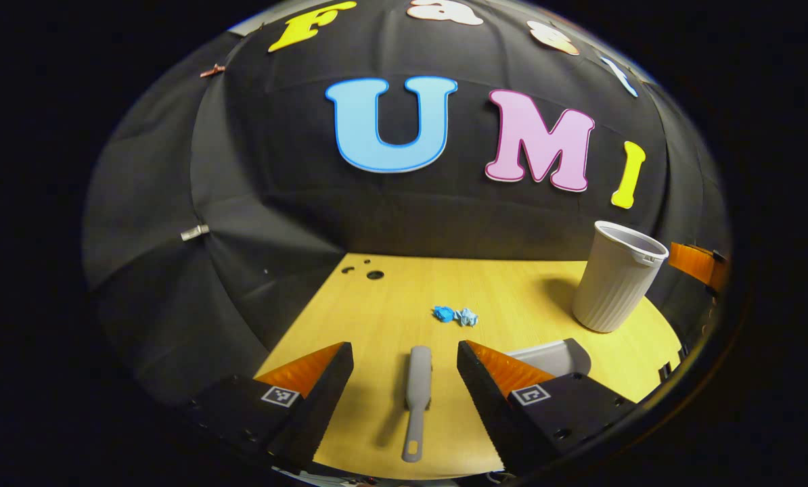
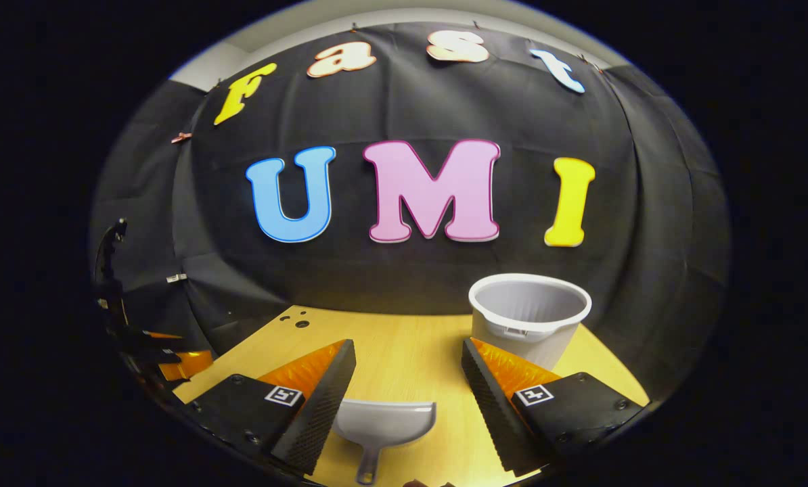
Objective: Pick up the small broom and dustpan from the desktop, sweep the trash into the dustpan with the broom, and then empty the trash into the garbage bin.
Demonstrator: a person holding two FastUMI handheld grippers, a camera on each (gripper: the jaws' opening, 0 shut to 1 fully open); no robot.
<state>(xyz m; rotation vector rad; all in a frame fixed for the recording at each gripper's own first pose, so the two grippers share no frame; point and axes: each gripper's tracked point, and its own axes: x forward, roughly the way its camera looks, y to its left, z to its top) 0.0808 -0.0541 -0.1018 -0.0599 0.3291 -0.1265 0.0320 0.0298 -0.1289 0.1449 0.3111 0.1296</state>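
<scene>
Dim booth, warm light pooled on the tabletop [image 1: 526,291], soft shadows, sharp focus, strong fisheye bending at edges

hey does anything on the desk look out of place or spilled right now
Only the trash: blue crumpled scraps lying loose mid-desk, beyond the broom. The garbage bin stands upright, and the broom and dustpan lie flat, untouched. Both grippers hover open above them.

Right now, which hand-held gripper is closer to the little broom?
Left. The left hand-held gripper is open with the broom lying between its fingers. The right hand-held gripper is over the dustpan instead.
</scene>
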